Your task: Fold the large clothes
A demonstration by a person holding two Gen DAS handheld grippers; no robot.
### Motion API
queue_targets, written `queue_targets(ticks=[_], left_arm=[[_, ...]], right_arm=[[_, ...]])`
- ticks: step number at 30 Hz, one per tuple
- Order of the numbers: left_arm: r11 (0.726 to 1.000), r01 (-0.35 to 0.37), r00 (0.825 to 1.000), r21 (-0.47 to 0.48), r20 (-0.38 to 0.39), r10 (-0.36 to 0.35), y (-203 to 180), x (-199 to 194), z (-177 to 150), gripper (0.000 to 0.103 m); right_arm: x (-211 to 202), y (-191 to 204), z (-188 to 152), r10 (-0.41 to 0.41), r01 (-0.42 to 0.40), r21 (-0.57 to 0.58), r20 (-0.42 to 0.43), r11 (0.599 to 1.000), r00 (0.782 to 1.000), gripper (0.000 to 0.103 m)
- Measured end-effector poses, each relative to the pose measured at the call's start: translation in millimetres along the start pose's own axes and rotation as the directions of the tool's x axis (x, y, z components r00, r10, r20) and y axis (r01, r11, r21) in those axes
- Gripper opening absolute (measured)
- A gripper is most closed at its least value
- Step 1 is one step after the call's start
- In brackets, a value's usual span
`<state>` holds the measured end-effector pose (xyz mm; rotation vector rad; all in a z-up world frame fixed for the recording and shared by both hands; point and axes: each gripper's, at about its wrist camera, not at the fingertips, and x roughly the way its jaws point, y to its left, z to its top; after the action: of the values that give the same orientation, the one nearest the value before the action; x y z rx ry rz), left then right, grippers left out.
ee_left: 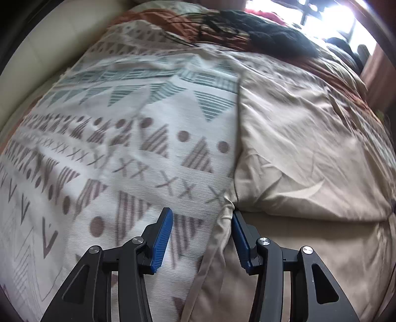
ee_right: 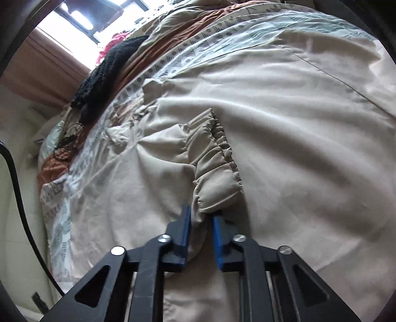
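A large beige garment (ee_left: 304,153) lies spread on a patterned bed cover (ee_left: 118,138). In the left wrist view my left gripper (ee_left: 201,215) is open, its blue pads (ee_left: 162,237) wide apart, with the garment's left edge (ee_left: 217,230) running between them. In the right wrist view the same beige garment (ee_right: 284,119) fills the frame. My right gripper (ee_right: 201,215) is shut on a gathered elastic cuff or hem (ee_right: 217,168) of the garment, bunched fabric pinched between its blue pads (ee_right: 185,235).
A black knitted item (ee_left: 269,32) and rust-coloured fabric (ee_left: 153,17) lie at the far end of the bed, under a bright window (ee_left: 321,17). The black item (ee_right: 104,71) and a red cloth (ee_right: 116,39) show in the right wrist view. A cream wall (ee_left: 49,42) borders the bed.
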<state>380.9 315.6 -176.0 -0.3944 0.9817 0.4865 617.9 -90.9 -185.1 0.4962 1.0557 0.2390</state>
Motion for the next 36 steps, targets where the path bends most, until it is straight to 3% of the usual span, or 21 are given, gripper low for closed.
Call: queue_targets(ticks=[7, 9, 11, 15, 18, 20, 23, 25, 28, 29, 31, 34, 36], left_arm=[[0.971, 0.095, 0.995, -0.221, 0.01, -0.095, 32, -8, 3, 0.05], [0.961, 0.067, 0.998, -0.269, 0.017, -0.065, 38, -14, 2, 0.05], [0.947, -0.008, 1.0, -0.322, 0.025, 0.017, 48, -24, 2, 0.05], [0.903, 0.051, 0.998, -0.426, 0.057, -0.029, 65, -39, -3, 0.05], [0.9, 0.101, 0.993, -0.424, 0.104, -0.063, 55, -57, -4, 0.05], [0.907, 0.12, 0.989, -0.403, 0.13, -0.073, 45, -69, -5, 0.059], [0.914, 0.145, 0.983, -0.379, 0.157, -0.091, 26, -84, -9, 0.079], [0.926, 0.147, 0.983, -0.348, 0.159, -0.097, 12, -91, -11, 0.084], [0.947, 0.165, 0.978, -0.277, 0.172, -0.12, -8, -103, -15, 0.086], [0.949, 0.169, 0.975, -0.265, 0.184, -0.122, -12, -107, -20, 0.09], [0.949, 0.172, 0.975, -0.265, 0.18, -0.127, -21, -109, -30, 0.094], [0.937, 0.24, 0.965, -0.253, 0.171, -0.201, -30, -116, -31, 0.094], [0.936, 0.257, 0.959, -0.241, 0.187, -0.215, -35, -126, -31, 0.094]], right_arm=[[-11, 19, -19, 0.031, -0.033, -0.071, -0.033, 0.997, 0.999, 0.01], [-11, 16, -22, 0.034, -0.036, -0.062, -0.035, 0.997, 0.999, 0.01], [-10, 10, -23, 0.035, -0.036, -0.045, -0.038, 0.998, 0.999, 0.01], [-7, -4, -22, -0.006, 0.005, -0.009, -0.038, 1.0, 0.999, 0.012], [-15, -8, -26, -0.012, 0.013, 0.018, -0.046, 1.0, 0.999, 0.031], [-25, -5, -28, -0.029, 0.029, 0.001, -0.03, 1.0, 0.999, 0.053], [-41, -1, -31, -0.008, 0.007, -0.006, -0.003, 1.0, 1.0, 0.057], [-51, 1, -32, 0.002, -0.002, -0.006, 0.009, 1.0, 1.0, 0.057], [-64, 4, -34, -0.006, 0.007, -0.015, 0.031, 1.0, 1.0, 0.058], [-68, 5, -36, -0.008, 0.009, -0.025, 0.034, 1.0, 0.999, 0.058], [-80, 6, -40, -0.01, 0.012, -0.041, 0.045, 0.999, 0.999, 0.062], [-103, 6, -45, -0.037, 0.042, -0.062, 0.081, 0.997, 0.996, 0.072], [-116, 5, -47, -0.047, 0.054, -0.067, 0.099, 0.996, 0.994, 0.073]])
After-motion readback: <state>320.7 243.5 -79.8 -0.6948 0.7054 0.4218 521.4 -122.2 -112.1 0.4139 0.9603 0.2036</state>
